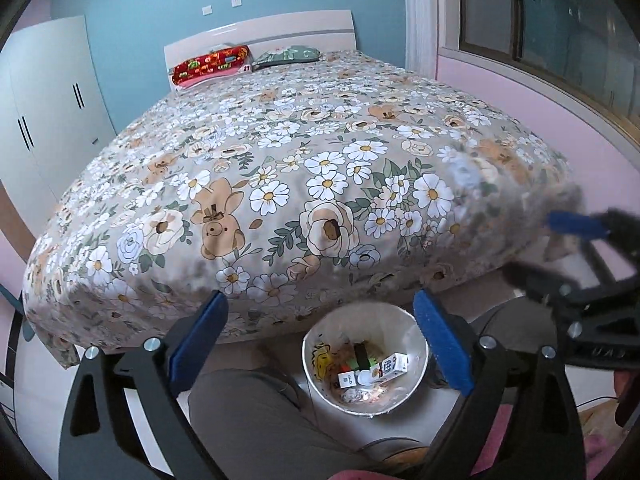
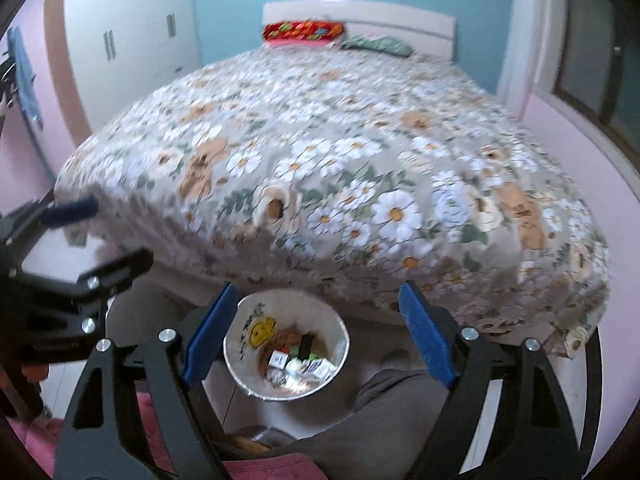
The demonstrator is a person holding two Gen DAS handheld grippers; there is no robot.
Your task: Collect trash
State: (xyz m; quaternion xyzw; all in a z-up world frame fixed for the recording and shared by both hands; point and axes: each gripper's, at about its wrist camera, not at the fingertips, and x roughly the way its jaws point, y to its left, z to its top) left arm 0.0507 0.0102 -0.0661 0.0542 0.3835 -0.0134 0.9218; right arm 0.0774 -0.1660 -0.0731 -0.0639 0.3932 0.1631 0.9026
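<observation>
A white waste bin (image 1: 320, 388) stands on the floor at the foot of the bed, with small cartons (image 1: 394, 366), a dark box and wrappers lying inside. My left gripper (image 1: 320, 312) hangs above it, open, with nothing between its blue pads (image 1: 440, 344). The right wrist view shows the same bin (image 2: 240, 376) with the trash (image 2: 302, 364) in it, below my right gripper (image 2: 316, 300), which is also open and holds nothing. Each gripper shows at the edge of the other's view: the right gripper (image 1: 560, 248) and the left gripper (image 2: 88, 232).
A bed with a floral cover (image 1: 280, 184) fills the room ahead, with a red pillow (image 1: 212, 64) and a green one at the headboard. A white wardrobe (image 1: 44, 112) stands left, a window (image 1: 560, 20) right. The person's grey trouser leg (image 1: 256, 424) is beside the bin.
</observation>
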